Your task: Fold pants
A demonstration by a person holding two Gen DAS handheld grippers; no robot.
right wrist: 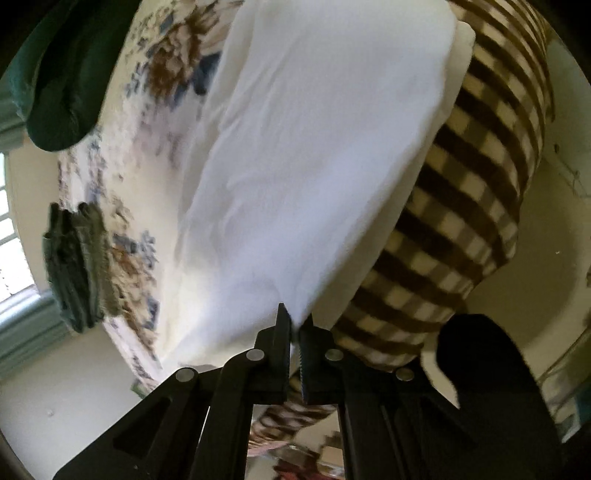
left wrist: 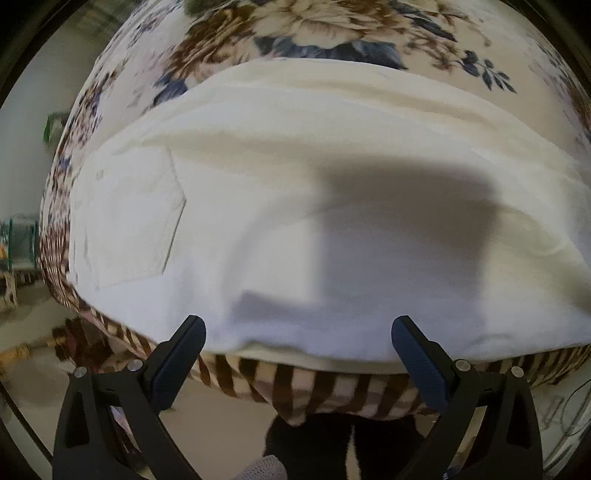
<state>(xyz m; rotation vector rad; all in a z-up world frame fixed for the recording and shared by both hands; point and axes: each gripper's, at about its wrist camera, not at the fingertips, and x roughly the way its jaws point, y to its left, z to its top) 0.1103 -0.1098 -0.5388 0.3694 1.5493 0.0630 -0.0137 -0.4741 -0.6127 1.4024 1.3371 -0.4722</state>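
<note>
White pants [left wrist: 295, 206] lie folded across a bed with a floral blanket [left wrist: 314, 26]; a back pocket [left wrist: 129, 214] shows at the left. My left gripper [left wrist: 298, 332] is open, its fingers just at the near edge of the pants, holding nothing. In the right wrist view the pants [right wrist: 306, 155] stretch away from me. My right gripper [right wrist: 295, 325] is shut on a pinch of the white cloth at its near corner.
The blanket's brown checked border [right wrist: 469, 199] hangs over the bed edge [left wrist: 325, 391]. Dark green folded clothes [right wrist: 74, 266] and a dark green item [right wrist: 70, 74] lie on the bed to the left. A window [right wrist: 14, 236] is at the far left.
</note>
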